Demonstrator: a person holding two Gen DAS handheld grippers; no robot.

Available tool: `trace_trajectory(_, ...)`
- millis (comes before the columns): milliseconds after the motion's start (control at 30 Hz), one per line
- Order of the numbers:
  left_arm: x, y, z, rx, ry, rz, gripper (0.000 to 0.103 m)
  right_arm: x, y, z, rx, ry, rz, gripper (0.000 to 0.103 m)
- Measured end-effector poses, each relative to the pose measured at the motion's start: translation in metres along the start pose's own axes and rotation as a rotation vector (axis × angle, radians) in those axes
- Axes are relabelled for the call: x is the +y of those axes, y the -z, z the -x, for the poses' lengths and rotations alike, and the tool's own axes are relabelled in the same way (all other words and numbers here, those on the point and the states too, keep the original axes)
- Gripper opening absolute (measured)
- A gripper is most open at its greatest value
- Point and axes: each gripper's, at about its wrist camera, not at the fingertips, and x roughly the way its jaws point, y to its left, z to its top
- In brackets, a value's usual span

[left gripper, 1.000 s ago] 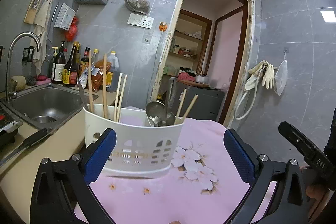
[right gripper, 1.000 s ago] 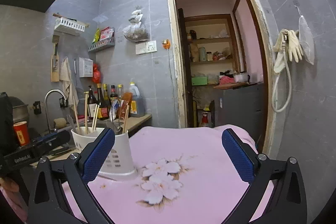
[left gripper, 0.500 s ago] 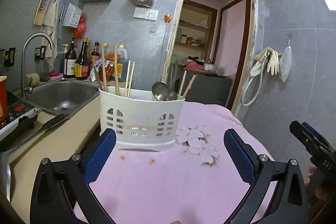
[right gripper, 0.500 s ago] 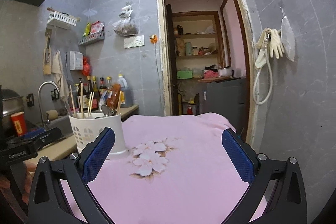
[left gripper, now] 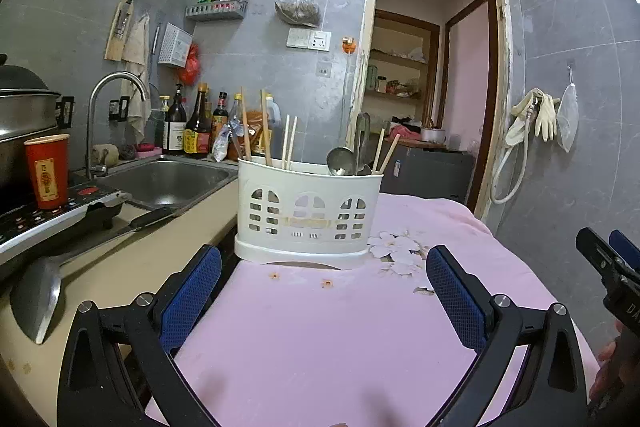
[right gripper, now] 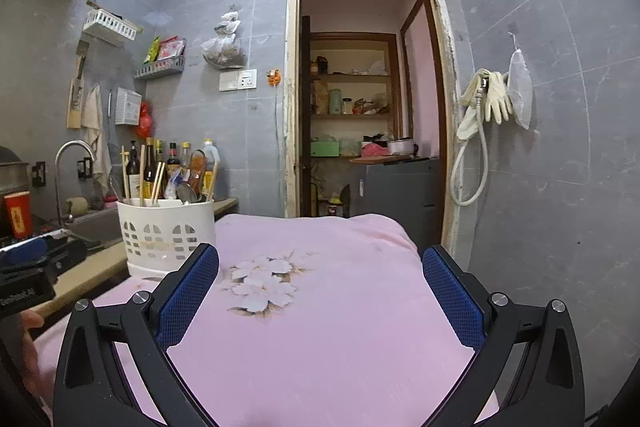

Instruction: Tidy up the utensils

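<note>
I had the left tongs (left gripper: 322, 293) spread wide, both blue pads apart and gripping nothing, hanging over the pink floral cloth (left gripper: 340, 339) that covered the bench. The white utensil caddy (left gripper: 307, 215) was my landmark: it stood upright on the cloth straight ahead of the left tongs, apart from their tips. Inside the caddy, wooden chopsticks (left gripper: 289, 143) stood upright toward its left half, and metal spoons (left gripper: 340, 161) with another pair of chopsticks leaned in its right end. To the left of the caddy lay the steel sink (left gripper: 168, 181) with its curved tap, and farther left of that a red cup (left gripper: 47, 171) stood on an induction cooker. A metal ladle (left gripper: 38, 297) lay on the beige worktop, left of and nearer than the caddy. Behind the caddy stood a row of sauce bottles (left gripper: 196, 127) against the grey tiles.

My right tongs (right gripper: 320, 297) were equally wide and empty, held over the cloth to the right of the caddy and well apart from it. From the right wrist view the caddy sat at the cloth's left edge.
</note>
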Motion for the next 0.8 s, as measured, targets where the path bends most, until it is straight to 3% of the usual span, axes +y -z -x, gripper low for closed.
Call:
trace_trajectory(267, -0.0062, 0.0075, 0.0090, -0.041, -0.030, -0.062, 0.101, -0.0009, 0.0054, 0.0043, 0.012, 0.032, 0.006, 0.103)
trace_trajectory(800, -0.0012, 0.0114, 0.0032, -0.022, -0.038, -0.054, 0.101, -0.0042, 0.0060, 0.0062, 0.022, 0.043, -0.002, 0.103)
